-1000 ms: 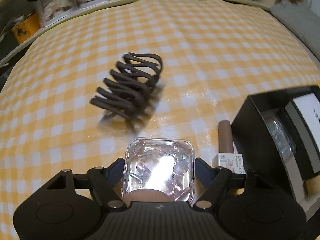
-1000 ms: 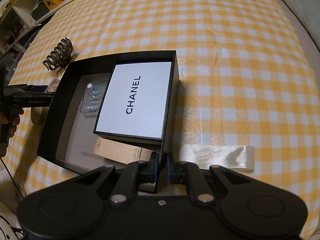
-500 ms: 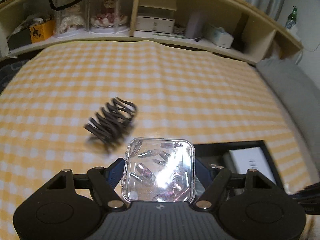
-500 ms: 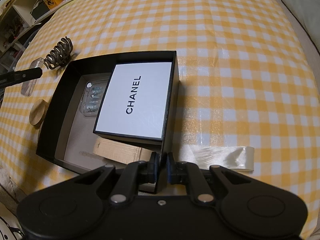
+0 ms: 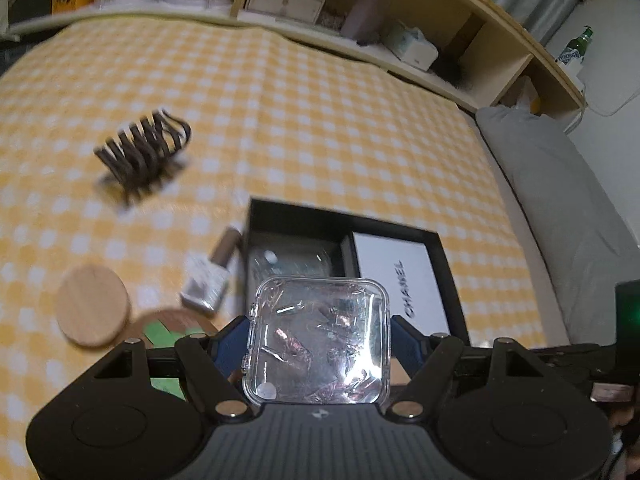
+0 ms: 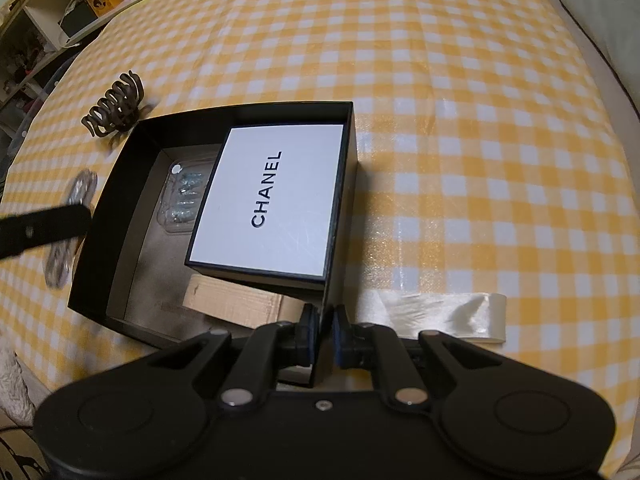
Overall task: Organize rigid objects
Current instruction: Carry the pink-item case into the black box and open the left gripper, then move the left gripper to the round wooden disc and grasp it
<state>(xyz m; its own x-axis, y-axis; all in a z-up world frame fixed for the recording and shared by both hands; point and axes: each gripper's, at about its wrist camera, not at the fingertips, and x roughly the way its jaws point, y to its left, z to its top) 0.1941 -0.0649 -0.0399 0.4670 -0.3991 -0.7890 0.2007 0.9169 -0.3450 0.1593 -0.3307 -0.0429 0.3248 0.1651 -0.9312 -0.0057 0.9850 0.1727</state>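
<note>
While the left hand-held gripper point(image 5: 318, 344) carries a clear case point(image 5: 318, 340) clenched between its blue fingers point(image 5: 228, 342), it hangs above the near-left edge of the black box point(image 5: 256, 220). Small pinkish pieces lie inside the case; their kind cannot be told. Below and left of it lie a wooden disc point(image 5: 93, 306), a second round piece with a green strip point(image 5: 168, 330), partly hidden by the gripper, and a nail-polish bottle point(image 5: 212, 276) just beside the box's left wall. Farther left, a dark hair claw point(image 5: 142, 156) rests apart on the yellow-checked bench point(image 5: 320, 120). Beyond the bench runs a wooden shelf point(image 5: 460, 40) with boxes and a green bottle point(image 5: 576, 50).

From the right wrist view, the right hand-held gripper point(image 6: 321, 338) is clamped on the box point(image 6: 340, 208) at its near-right wall, one finger inside and one outside. Within the box, nearest, lies a tan cardboard piece point(image 6: 232, 300); over it rests a white Chanel box point(image 6: 272, 200) against the right wall; a clear blister pack point(image 6: 184, 196) lies at the far left. A strip of white ribbon point(image 6: 440, 316) lies on the bench just right of the box. At the left edge, one finger of the left gripper point(image 6: 44, 228) shows with the case point(image 6: 72, 224) seen edge-on, outside the box's left wall. The claw point(image 6: 114, 106) sits beyond the box's far-left corner.
</note>
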